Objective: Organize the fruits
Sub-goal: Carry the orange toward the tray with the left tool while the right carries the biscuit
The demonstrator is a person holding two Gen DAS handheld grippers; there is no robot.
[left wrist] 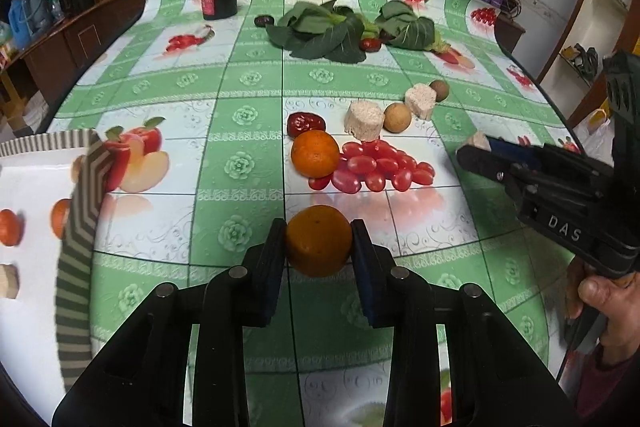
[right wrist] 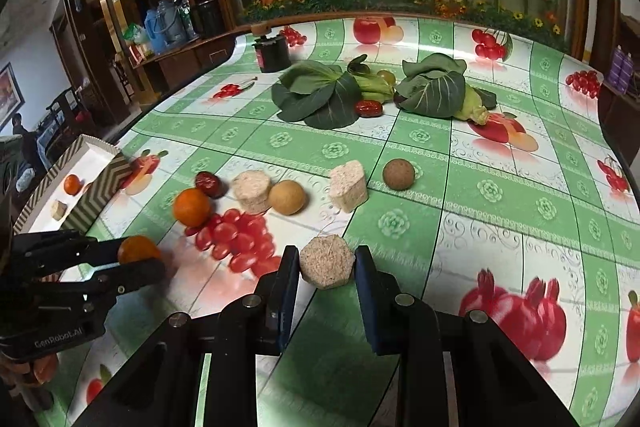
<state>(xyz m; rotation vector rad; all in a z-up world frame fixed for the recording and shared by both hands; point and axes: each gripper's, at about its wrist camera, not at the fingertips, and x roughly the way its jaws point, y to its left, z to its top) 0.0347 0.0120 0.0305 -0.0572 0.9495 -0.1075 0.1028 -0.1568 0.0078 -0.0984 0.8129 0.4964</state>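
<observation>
Gripping round orange, left hand-held gripper, right hand-held gripper clamping hexagonal cake, flat face up.

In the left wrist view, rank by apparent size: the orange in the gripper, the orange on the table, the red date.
1. Held orange, though it is nearest the camera.
2. Table orange.
3. Red date.

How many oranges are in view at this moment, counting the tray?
4. One orange is held in the left gripper; one sits on the table beside a red date; two lie in the tray, one partly hidden by its wall.
</observation>
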